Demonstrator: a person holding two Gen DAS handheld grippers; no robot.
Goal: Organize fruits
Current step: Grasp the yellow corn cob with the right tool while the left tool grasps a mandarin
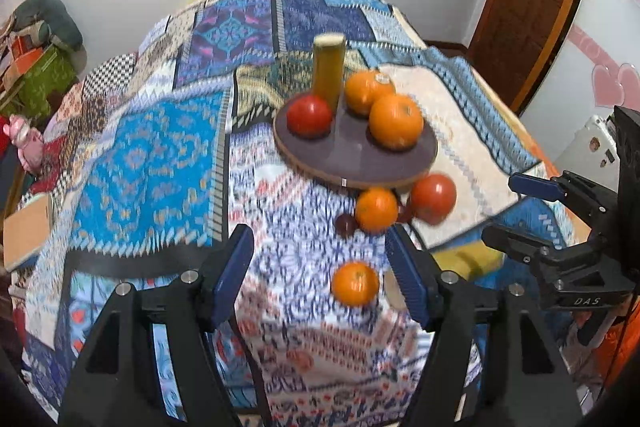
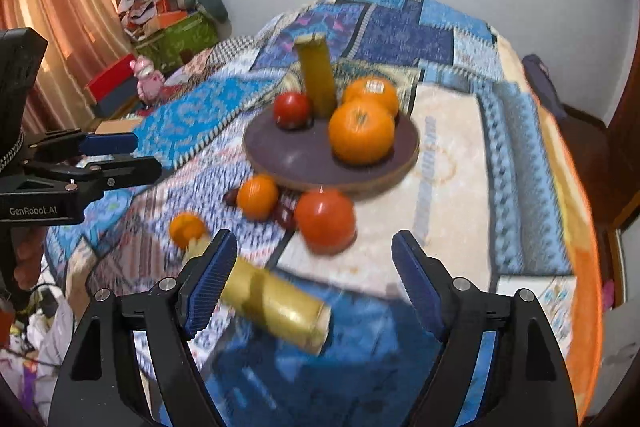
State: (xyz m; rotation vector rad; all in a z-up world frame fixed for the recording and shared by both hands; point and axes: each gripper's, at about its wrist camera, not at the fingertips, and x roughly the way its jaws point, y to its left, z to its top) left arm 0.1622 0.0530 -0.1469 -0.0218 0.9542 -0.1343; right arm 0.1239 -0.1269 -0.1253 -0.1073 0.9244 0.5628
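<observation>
**Loose fruit beside the tray**

Patterned bedspread [image 1: 152,163] carries a round tray [image 1: 344,163]; a small orange [image 1: 355,283] lies near its front edge. Firm, rollable: pinch across its middle. Left tool [image 1: 320,275] and right tool [image 2: 316,267] released, empty.

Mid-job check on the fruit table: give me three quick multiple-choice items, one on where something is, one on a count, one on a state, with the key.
1. Where does the upright yellow-green stalk stand?
A. on the round tray
B. on the cloth beside the tray
C. between the right gripper's fingers

2. How many oranges lie on the round tray?
A. one
B. two
C. four

3. What state is the left gripper in?
A. shut on an orange
B. shut on a tomato
C. open, holding nothing

Key: 1 A, the stalk rises from the tray beside the tomato. 2 B, two oranges sit together on it. 3 C, its fingers stand apart above the cloth, with the small orange lying untouched between them.
</observation>
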